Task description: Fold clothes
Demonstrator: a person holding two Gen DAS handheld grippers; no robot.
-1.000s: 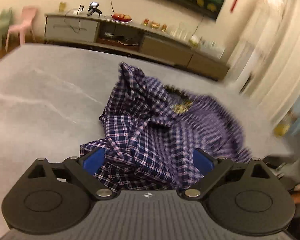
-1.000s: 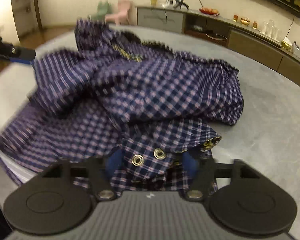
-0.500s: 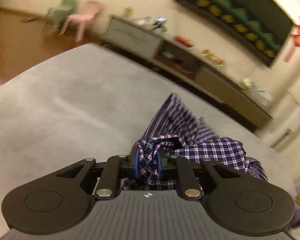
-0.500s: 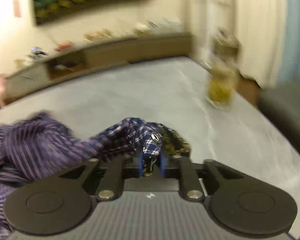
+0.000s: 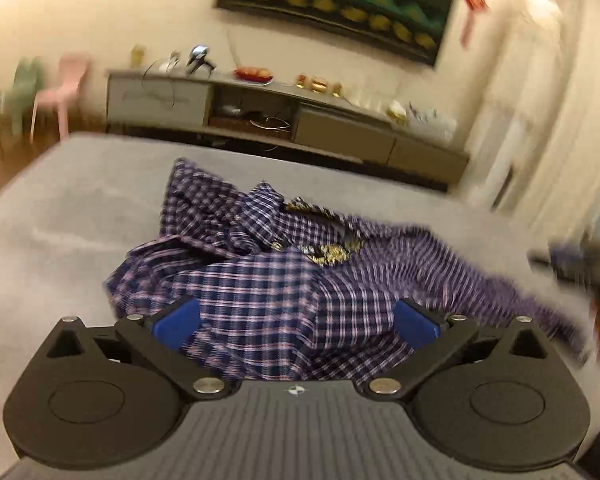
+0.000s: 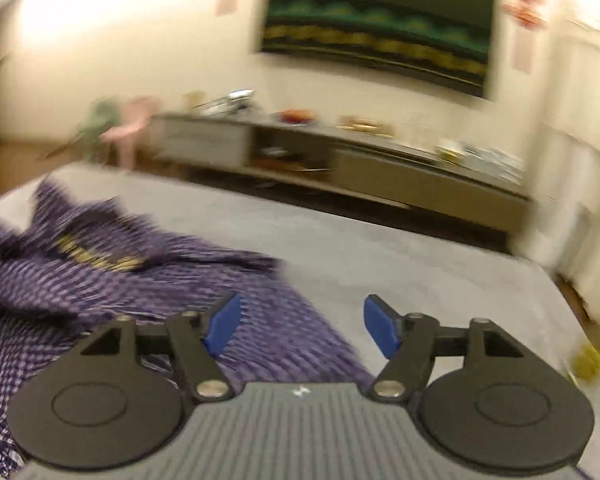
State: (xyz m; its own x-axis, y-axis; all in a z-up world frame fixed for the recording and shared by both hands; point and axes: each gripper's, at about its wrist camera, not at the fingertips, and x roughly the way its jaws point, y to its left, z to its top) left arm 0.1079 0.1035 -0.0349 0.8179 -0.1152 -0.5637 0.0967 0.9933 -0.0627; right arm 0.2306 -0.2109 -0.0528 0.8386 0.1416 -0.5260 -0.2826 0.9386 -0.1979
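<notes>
Low in the left wrist view, your left gripper (image 5: pixel 296 322) has its two blue pads spread wide and holds nothing. The crumpled purple-and-white checked shirt (image 5: pixel 268 280) lies right between and under those pads. Low in the right wrist view, your right gripper (image 6: pixel 300 330) is spread wide too, with nothing in it. Its left pad sits over the shirt's edge (image 6: pixel 260 320) and its right pad over the bare grey table top (image 6: pixel 400 264).

The shirt sits in a bumpy heap in the middle of the left wrist view, not flat and not folded. A dark collar part with gold print (image 5: pixel 324 250) shows near the top of the heap.

Both views are blurry, so slow down before you pinch. Look for a real edge, like a hem or the collar, not a fat bunch of cloth. Take only one layer with each gripper if you can. I think the shirt needs to be spread flat on the table, so pick two spots well apart.

Far back, at the top of both views, a long low cabinet (image 5: pixel 284 120) stands by the wall.
</notes>
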